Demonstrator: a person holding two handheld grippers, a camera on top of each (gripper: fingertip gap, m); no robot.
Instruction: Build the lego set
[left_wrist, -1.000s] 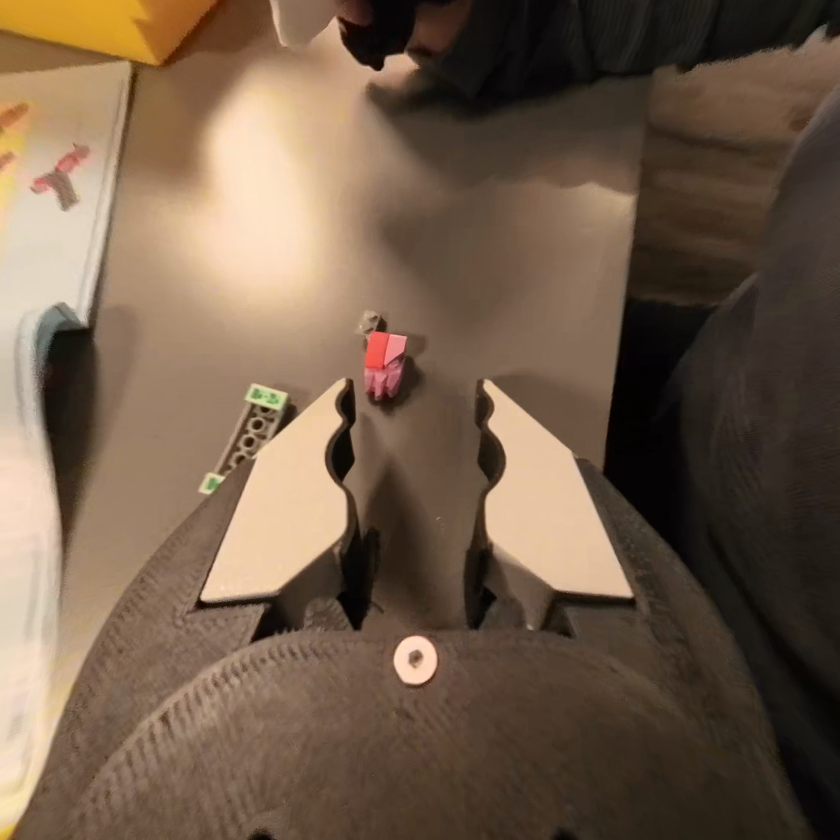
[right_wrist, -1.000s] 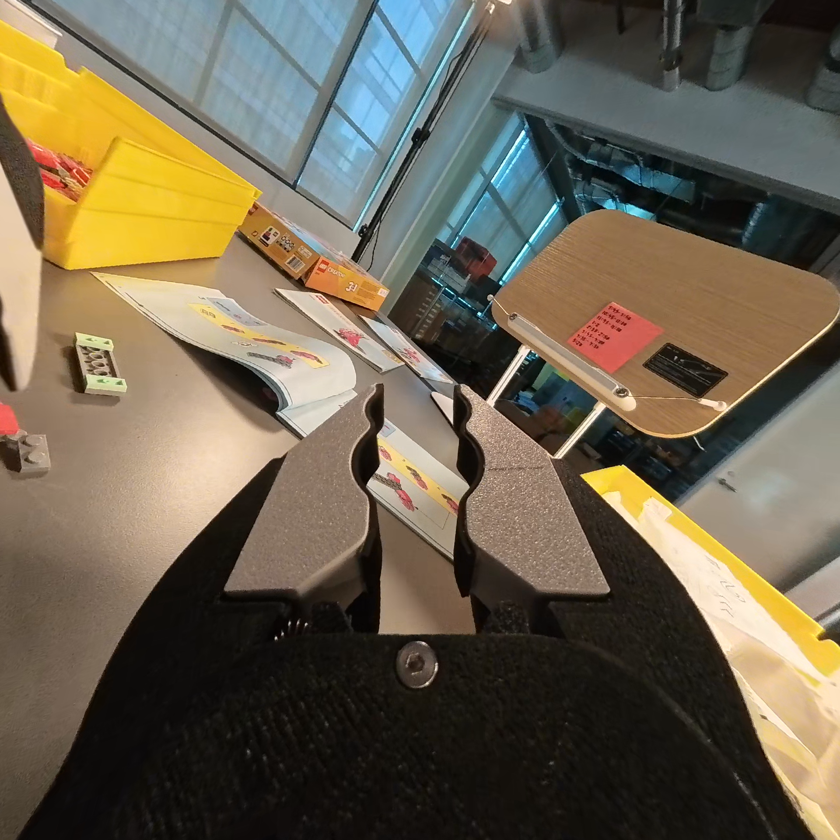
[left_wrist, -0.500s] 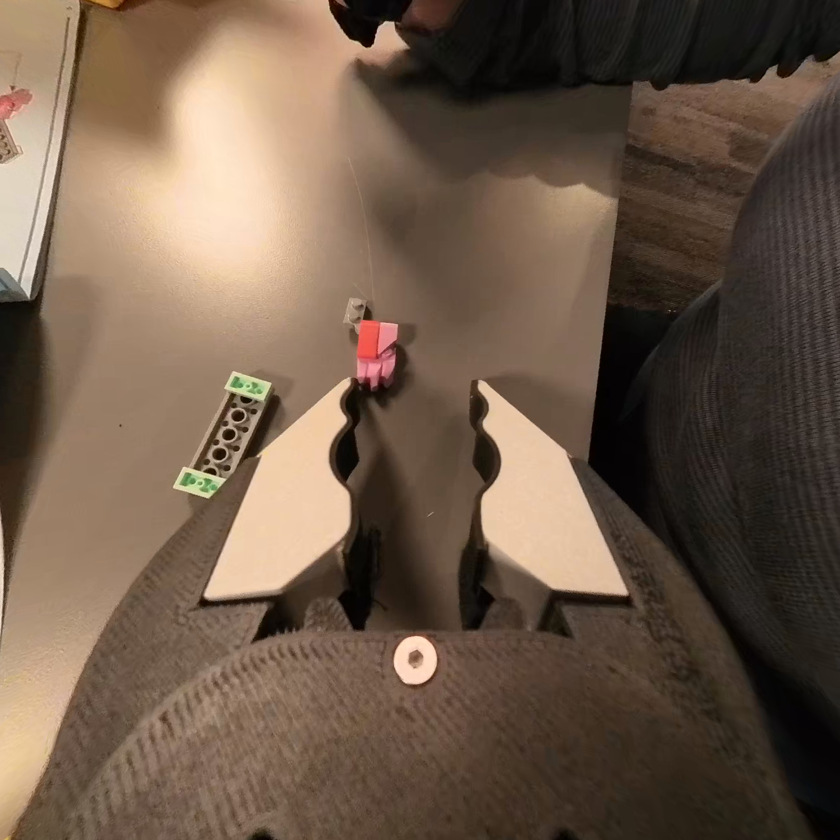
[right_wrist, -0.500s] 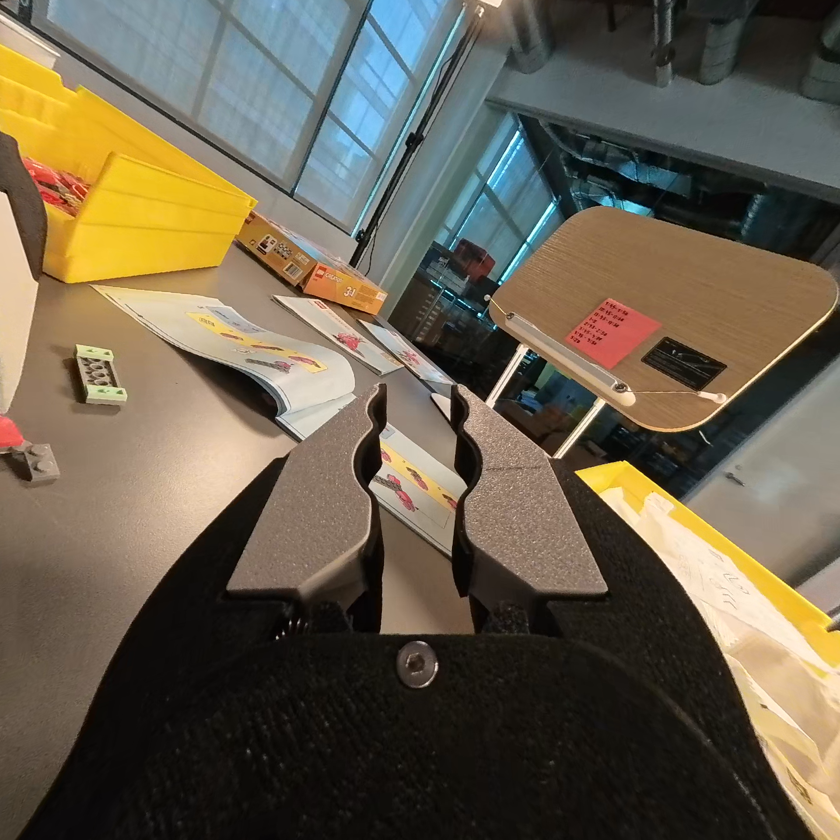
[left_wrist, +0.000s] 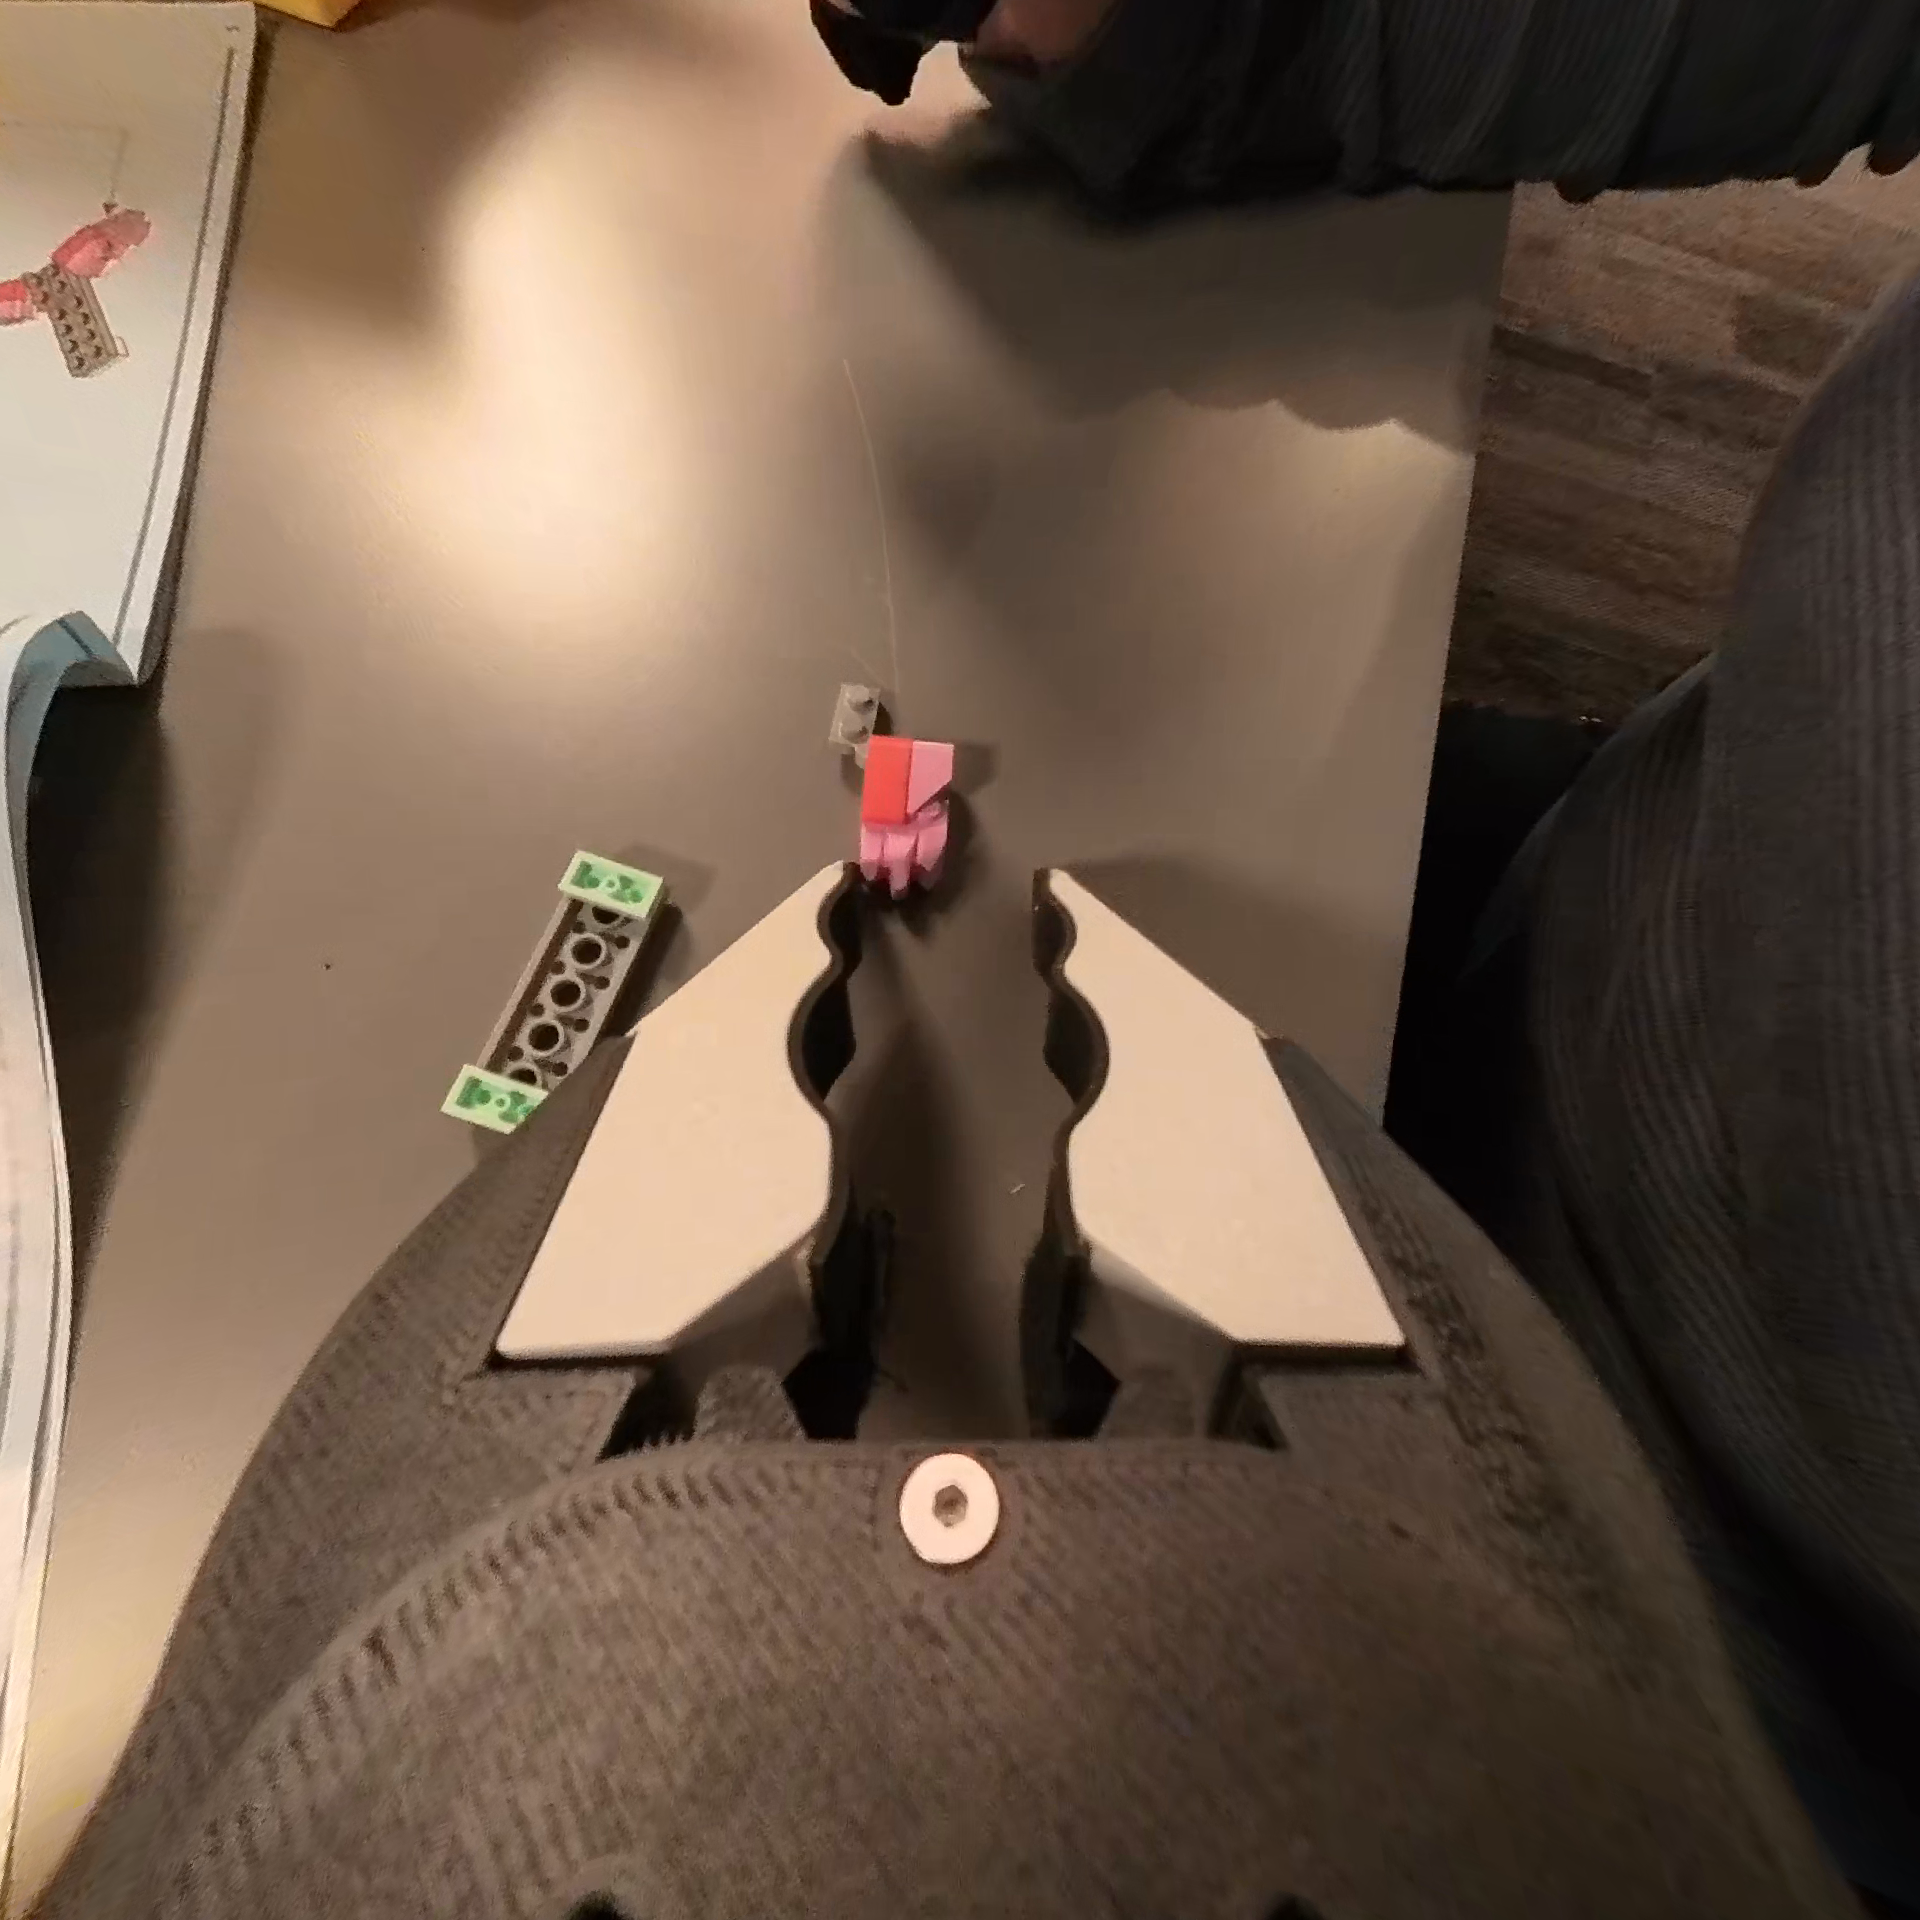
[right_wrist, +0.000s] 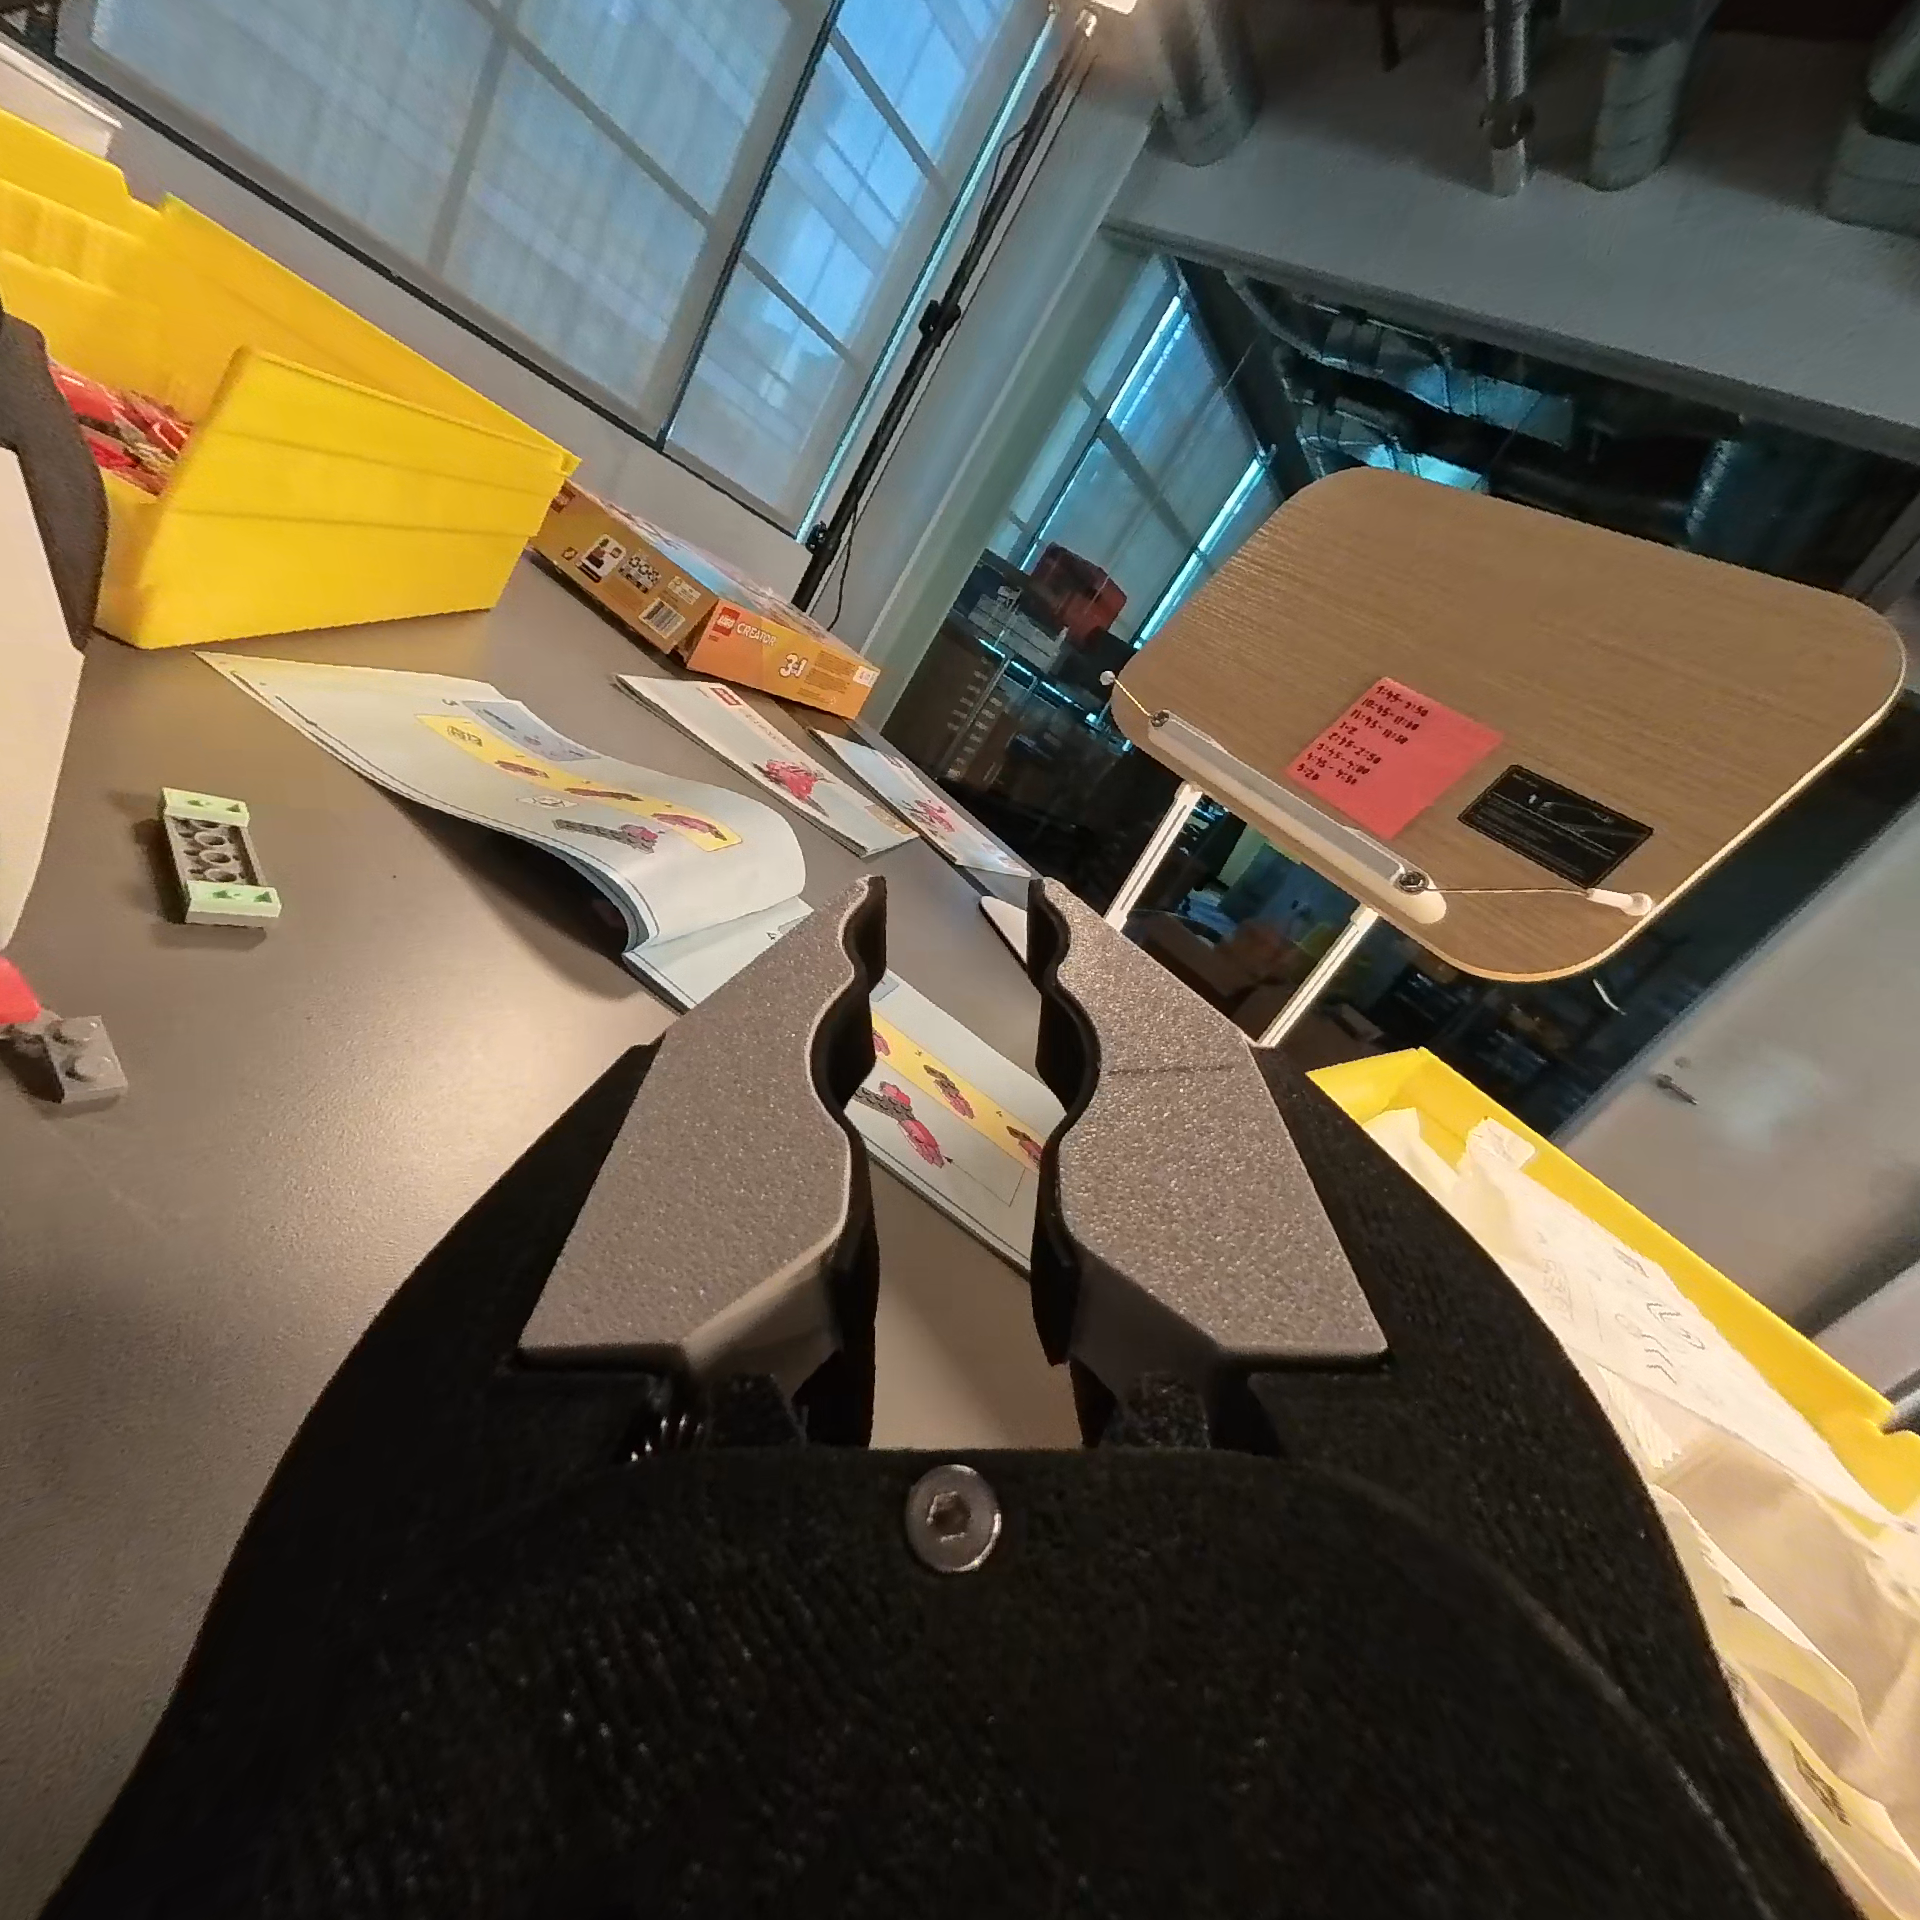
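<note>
As the left gripper (left_wrist: 940, 883) narrows from its wider spread, its jaws remain open and empty, left fingertip (left_wrist: 826, 883) just beside the red-and-pink brick piece (left_wrist: 904, 816) on the table (left_wrist: 623, 468); right gripper (right_wrist: 954, 899) stays parted, holding nothing.

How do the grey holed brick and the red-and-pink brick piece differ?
The grey holed brick is long and flat, green-capped at both ends; the red-and-pink brick piece is short and chunky. The grey holed brick lies beside the left gripper's left finger; the red-and-pink brick piece sits just ahead of its open fingertips. Both rest ungripped on the table.
</note>
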